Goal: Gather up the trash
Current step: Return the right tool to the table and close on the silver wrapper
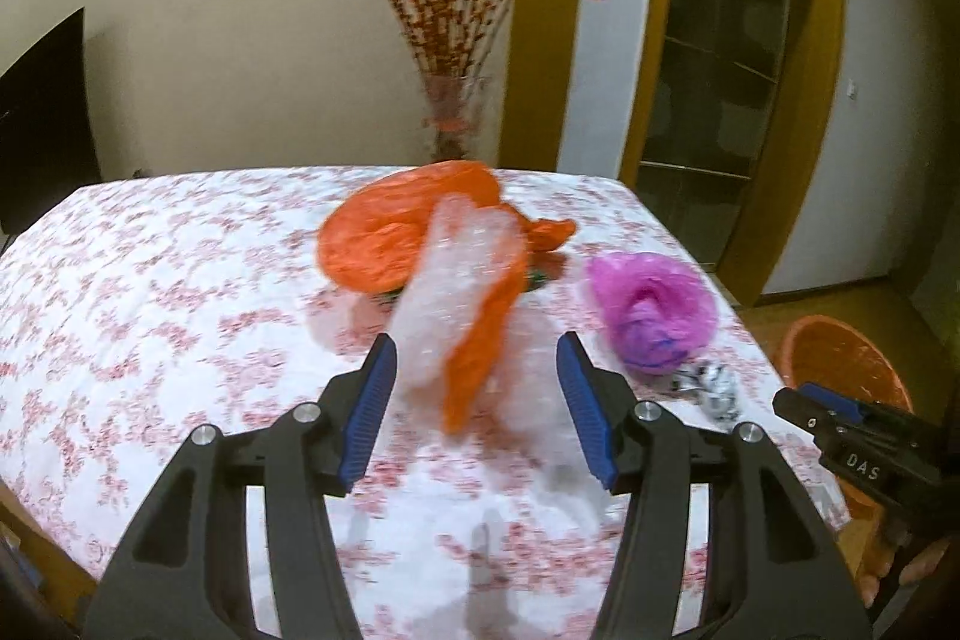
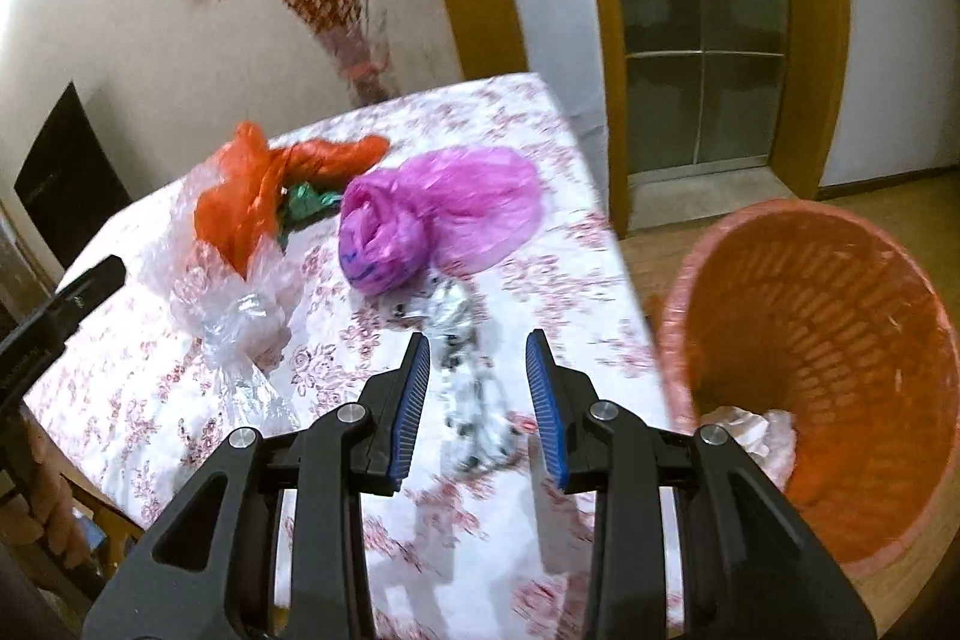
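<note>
On the floral table (image 1: 150,280) a clear plastic wrap (image 1: 456,280) lies over an orange bag (image 1: 372,232). My left gripper (image 1: 477,358) stands open just short of them, its pads apart from the plastic. A pink bag (image 1: 654,304) sits to the right, with a crumpled silver wrapper (image 1: 714,388) near it. In the right wrist view that silver wrapper (image 2: 474,400) lies between the pads of my right gripper (image 2: 478,340), which is open with a gap on both sides. The orange bag (image 2: 240,208), clear wrap (image 2: 234,316) and pink bag (image 2: 432,214) lie beyond.
An orange mesh basket (image 2: 840,340) stands on the floor off the table's right edge, with crumpled paper (image 2: 756,436) inside. A green wrapper (image 2: 306,202) peeks from under the orange bag. A vase of red branches (image 1: 450,112) stands at the table's far edge.
</note>
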Demonstrator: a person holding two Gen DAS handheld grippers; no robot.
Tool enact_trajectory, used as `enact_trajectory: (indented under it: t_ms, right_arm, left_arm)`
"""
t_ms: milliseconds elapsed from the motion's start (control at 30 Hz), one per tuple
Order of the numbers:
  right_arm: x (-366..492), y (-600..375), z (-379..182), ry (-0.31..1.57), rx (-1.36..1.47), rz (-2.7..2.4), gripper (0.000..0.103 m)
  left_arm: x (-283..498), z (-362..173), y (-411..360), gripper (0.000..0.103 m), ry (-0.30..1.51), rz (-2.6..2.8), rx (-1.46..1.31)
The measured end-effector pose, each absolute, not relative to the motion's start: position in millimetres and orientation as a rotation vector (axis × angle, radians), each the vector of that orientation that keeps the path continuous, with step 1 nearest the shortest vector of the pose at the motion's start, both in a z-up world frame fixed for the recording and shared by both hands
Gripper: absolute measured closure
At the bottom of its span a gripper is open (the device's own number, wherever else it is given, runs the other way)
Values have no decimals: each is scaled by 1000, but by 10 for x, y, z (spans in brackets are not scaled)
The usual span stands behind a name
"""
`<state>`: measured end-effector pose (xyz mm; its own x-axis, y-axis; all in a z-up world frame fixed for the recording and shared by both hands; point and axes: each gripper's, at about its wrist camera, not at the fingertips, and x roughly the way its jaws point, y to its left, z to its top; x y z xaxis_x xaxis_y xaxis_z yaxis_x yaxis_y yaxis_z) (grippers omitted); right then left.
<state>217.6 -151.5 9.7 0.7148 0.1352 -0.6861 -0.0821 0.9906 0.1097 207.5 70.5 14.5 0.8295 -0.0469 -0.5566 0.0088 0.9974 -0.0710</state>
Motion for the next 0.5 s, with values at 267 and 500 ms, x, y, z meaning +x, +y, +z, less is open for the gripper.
enact_trajectory:
  t_ms: [267, 500]
  right_arm:
    - [2462, -1285, -139, 835, 29, 101, 69]
    - [2537, -1207, -241, 851, -9, 83, 75]
  left_arm:
    - [2093, 82, 967, 47, 611, -6, -98]
    - [2132, 46, 1060, 46, 614, -4, -110]
